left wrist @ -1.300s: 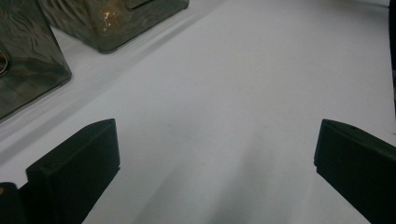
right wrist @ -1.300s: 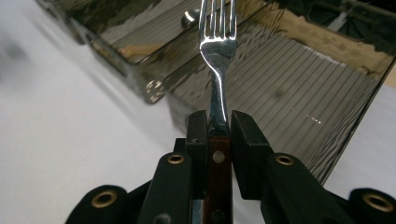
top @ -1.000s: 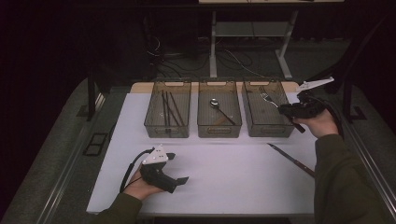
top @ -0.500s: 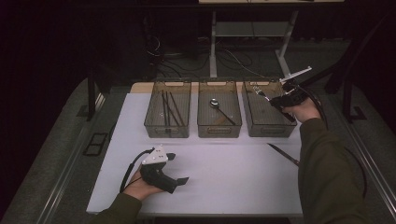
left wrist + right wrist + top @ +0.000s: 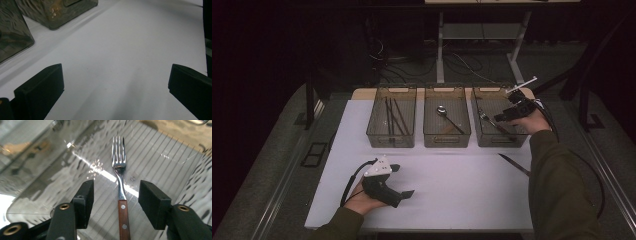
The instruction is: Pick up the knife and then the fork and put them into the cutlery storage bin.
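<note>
My right gripper [image 5: 502, 118] hangs over the right-hand bin [image 5: 498, 140], pointing down into it. Its jaws have just been opening. A fork [image 5: 119, 167] with a wooden handle lies on the bin's floor between the open fingers [image 5: 85, 195], and the pads do not touch it. In the high view the fork [image 5: 488, 121] lies slanted in that bin. My left gripper [image 5: 402, 181] rests near the table's front edge, held in a hand. Its jaws stand wide open over bare white table [image 5: 120, 62] with nothing between them.
The left bin [image 5: 391, 140] holds dark chopsticks [image 5: 393, 116]. The middle bin [image 5: 447, 140] holds a spoon [image 5: 447, 116]. A knife [image 5: 513, 164] lies on the white mat by the right forearm. Table legs and cables lie behind the bins.
The right gripper moved left and down over the right bin with the fork. Its jaws opened, and the fork now lies in the bin. The left gripper stayed put.
</note>
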Demonstrator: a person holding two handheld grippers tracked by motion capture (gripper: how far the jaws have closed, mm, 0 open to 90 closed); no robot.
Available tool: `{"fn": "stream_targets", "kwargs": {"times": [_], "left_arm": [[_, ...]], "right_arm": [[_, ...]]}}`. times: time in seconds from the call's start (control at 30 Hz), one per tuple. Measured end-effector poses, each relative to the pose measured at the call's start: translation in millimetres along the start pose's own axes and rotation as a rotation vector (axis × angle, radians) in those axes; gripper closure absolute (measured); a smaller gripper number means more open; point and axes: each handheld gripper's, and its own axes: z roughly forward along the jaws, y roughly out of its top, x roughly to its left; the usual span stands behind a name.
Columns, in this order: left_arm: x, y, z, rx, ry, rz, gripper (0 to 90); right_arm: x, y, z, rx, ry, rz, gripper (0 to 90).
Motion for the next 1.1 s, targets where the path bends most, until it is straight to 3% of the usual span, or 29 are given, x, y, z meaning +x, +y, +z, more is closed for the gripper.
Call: {"fn": "stream_targets", "kwargs": {"times": [0.33, 0.77, 1.1], "left_arm": [[2.0, 0.2, -1.1, -0.006, 0.003, 0.000, 0.0], [-1.0, -0.9, -1.5, 0.005, -0.005, 0.024, 0.0], [-0.3, -2.5, -3.7, -0.003, -0.003, 0.009, 0.0]], "right_arm": [[7.4, -18.1, -41.6, -0.192, 0.077, -0.007, 37.2], [30.1, -80.2, -81.7, -0.279, 0.099, -0.058, 35.0], [38.5, -116.6, -86.1, -0.291, 0.124, -0.055, 34.2]]}}
